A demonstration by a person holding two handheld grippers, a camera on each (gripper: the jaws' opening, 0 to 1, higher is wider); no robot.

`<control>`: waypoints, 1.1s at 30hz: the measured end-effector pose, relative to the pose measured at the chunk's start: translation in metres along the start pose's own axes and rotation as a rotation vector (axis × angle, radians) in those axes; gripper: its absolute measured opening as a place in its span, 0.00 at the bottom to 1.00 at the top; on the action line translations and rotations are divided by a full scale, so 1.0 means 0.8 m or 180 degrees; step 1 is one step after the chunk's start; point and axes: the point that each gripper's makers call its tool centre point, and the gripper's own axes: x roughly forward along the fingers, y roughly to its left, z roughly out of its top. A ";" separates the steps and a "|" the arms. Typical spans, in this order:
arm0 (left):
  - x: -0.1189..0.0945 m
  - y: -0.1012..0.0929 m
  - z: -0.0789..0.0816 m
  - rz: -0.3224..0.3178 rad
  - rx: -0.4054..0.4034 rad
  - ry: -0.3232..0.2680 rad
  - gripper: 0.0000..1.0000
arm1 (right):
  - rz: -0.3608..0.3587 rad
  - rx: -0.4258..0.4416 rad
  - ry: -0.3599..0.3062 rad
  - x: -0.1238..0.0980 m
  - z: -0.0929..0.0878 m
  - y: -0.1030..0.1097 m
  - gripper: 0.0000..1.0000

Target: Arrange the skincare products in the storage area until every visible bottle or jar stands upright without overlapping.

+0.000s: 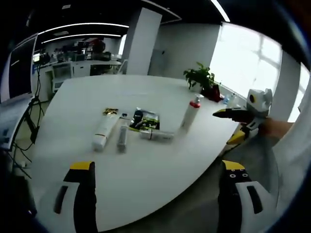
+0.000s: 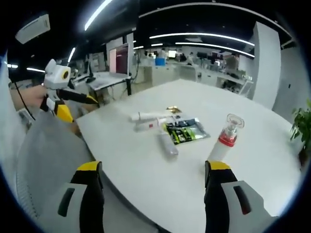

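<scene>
Both grippers, left (image 1: 158,182) and right (image 2: 154,182), gape wide, holding nothing. One red-collared bottle (image 2: 224,140) stands just beyond the right jaw; tubes (image 1: 104,131) lie flat ahead between the jaws beside a green packet (image 2: 184,130). The left gripper view adds a potted plant (image 1: 201,80).

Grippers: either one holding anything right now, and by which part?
Nothing held. Left gripper and right gripper both hang open, short of the white table; the products lie untouched.

open-plan office | rows of desks (image 2: 204,73) with monitors (image 2: 119,59) | ceiling strip lights (image 2: 204,36) | big white meeting table (image 1: 146,160)
</scene>
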 end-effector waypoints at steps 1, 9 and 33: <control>0.000 -0.001 0.002 -0.0008 0.0006 -0.0018 0.99 | -0.0003 0.0003 -0.0009 0.000 0.000 0.000 0.85; 0.007 0.010 0.013 -0.0032 -0.0033 0.0010 0.99 | -0.0047 0.0036 0.0001 -0.001 -0.001 -0.005 0.85; 0.056 0.060 0.014 0.0070 0.0085 0.0706 0.87 | -0.0048 0.0161 0.0128 0.001 -0.011 -0.010 0.81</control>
